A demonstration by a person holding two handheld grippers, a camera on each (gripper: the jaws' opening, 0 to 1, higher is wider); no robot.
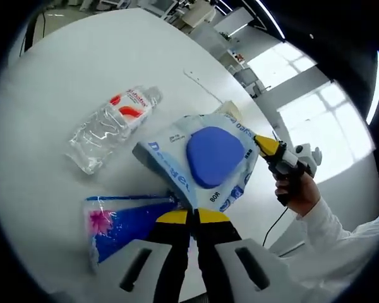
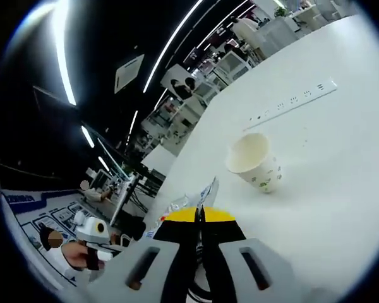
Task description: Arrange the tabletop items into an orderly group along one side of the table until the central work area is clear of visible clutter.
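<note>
- Left gripper view: the left gripper is pressed together on the lower edge of the wipes pack, in the middle of the frame.
- The right gripper pinches the pack's opposite, right edge; in the right gripper view it is pressed together on this edge.
- The bottle lies upper left on the worktop, the blue packet lower left, the paper cup apart.

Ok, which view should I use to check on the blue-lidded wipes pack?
The left gripper view: the wipes pack sits whole at centre, blue lid up, with both grippers pinching its edges. The right gripper view catches just a crumpled corner at the closed right gripper.
</note>
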